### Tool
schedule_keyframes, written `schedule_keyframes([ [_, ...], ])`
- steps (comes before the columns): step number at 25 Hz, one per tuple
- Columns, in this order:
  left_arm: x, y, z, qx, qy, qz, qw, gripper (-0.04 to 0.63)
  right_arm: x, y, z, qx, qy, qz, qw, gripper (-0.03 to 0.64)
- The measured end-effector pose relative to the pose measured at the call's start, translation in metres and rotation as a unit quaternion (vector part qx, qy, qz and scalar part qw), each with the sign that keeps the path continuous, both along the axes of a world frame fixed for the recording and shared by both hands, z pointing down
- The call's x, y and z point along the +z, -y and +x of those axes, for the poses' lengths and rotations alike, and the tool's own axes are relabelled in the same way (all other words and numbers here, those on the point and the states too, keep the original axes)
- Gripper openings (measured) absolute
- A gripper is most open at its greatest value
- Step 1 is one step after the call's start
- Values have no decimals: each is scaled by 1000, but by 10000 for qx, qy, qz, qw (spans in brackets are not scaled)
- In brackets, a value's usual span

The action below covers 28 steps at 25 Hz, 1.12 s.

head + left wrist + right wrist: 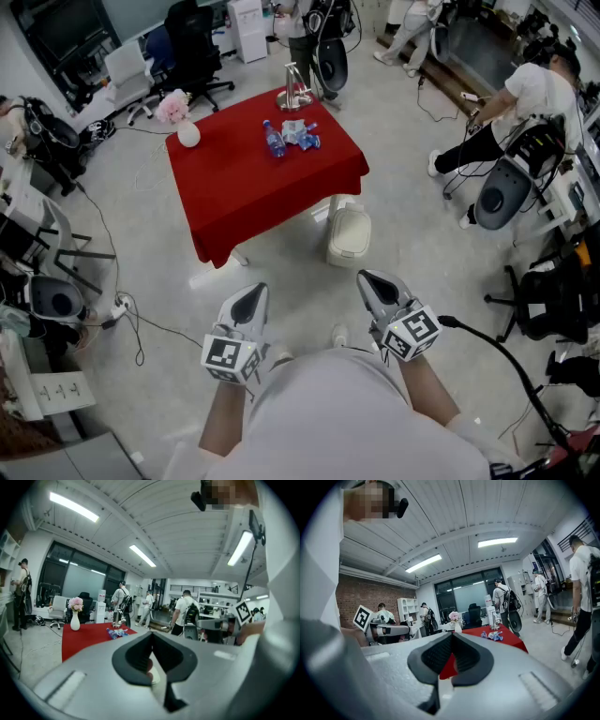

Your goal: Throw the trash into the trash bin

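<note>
A small pile of trash, a blue plastic bottle and crumpled wrappers, lies on the red-covered table ahead of me. The same trash shows far off in the left gripper view and again, as trash, in the right gripper view. A white lidded trash bin stands on the floor at the table's near right corner. My left gripper and right gripper are held close to my body, well short of the table. Both are shut with nothing between the jaws.
A white vase with pink flowers and a metal stand also sit on the table. Office chairs, cables on the floor and people with equipment ring the open grey floor.
</note>
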State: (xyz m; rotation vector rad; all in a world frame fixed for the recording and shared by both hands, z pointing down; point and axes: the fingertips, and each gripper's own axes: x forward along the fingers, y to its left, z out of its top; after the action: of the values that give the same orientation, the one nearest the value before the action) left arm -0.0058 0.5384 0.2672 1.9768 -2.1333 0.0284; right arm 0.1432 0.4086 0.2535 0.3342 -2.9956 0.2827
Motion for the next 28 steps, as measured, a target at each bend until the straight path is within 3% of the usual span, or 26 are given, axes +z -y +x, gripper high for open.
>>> schedule_keyframes([
  [16,4,-15,-6,177,-70,4,9998,5,1,-22,-7,109,-46,6,9999,-2],
  [28,5,-55,-22,584,-83,34,9983,5,8,-65,-22,380,-16,10,9993,-2],
])
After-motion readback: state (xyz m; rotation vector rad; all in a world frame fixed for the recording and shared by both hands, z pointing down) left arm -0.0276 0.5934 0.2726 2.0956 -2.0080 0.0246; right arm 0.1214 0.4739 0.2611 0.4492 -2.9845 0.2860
